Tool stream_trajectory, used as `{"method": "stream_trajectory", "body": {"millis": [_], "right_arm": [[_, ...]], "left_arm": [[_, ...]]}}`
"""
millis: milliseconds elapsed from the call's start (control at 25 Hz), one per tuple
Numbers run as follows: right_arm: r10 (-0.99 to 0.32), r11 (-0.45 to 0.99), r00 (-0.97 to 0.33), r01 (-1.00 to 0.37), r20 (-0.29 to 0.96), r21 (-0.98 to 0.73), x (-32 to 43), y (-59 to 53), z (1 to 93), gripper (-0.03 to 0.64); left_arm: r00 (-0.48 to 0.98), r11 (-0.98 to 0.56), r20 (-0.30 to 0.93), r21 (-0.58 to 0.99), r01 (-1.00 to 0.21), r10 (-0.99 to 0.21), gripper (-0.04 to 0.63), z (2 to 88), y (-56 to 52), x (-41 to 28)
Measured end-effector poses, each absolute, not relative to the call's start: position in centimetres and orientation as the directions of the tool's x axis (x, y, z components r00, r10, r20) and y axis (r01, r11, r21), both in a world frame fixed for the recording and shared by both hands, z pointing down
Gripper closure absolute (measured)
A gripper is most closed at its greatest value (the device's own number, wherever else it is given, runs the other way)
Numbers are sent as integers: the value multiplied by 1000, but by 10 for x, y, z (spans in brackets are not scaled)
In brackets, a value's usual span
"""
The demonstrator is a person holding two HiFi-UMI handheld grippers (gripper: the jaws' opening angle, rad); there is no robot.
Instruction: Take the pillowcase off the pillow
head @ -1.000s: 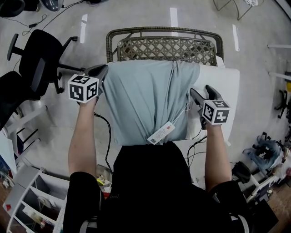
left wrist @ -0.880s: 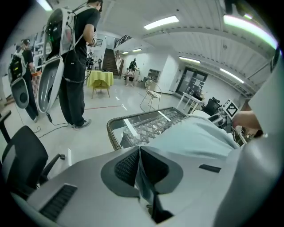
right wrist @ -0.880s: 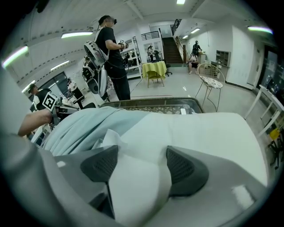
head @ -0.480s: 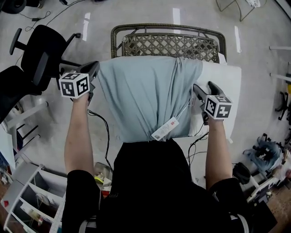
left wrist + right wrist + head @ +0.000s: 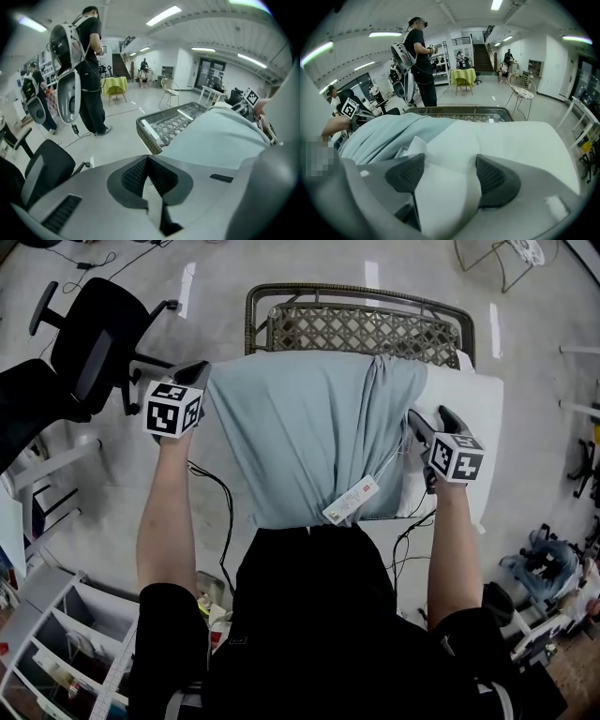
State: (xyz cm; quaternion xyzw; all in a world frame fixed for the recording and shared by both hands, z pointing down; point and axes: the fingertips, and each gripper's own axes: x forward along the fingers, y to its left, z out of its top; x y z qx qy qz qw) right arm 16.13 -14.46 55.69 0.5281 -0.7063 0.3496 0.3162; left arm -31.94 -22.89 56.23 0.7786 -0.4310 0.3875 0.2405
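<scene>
The pale blue-green pillowcase (image 5: 300, 446) lies smooth and flat over the front of the wicker seat (image 5: 356, 329), covering the left part of the pillow (image 5: 464, 399). Its open end is bunched into soft folds, and the bare white pillow sticks out past the seat's right end. A white sewn-in tag (image 5: 352, 501) hangs off the near edge, away from the seat's latticed back.

The left gripper (image 5: 200, 376) sits at the pillowcase's far-left corner, by the seat's left end. Its jaws are pressed together, the tips right at the cloth's edge; I cannot tell whether fabric is pinched between them. The right gripper (image 5: 429, 418) stands wide and clamps the pillow just right of the bunched folds; white stuffing bulges between its ribbed dark pads (image 5: 405, 173).

Left of the seat there is bare grey floor, then a black office chair (image 5: 94, 343). A black cable (image 5: 220, 512) trails down in front of the seat.
</scene>
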Motion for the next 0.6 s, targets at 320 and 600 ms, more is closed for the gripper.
{"method": "stream_trajectory", "body": {"millis": [320, 600], "right_arm": [[-577, 112, -203, -979, 791, -169, 164, -132, 539, 247], [-611, 78, -176, -984, 771, -163, 156, -80, 514, 247]], "left_arm": [[436, -487, 732, 163, -858, -524, 490, 539, -175, -293], [539, -493, 679, 289, -820, -499, 426, 537, -78, -272]]}}
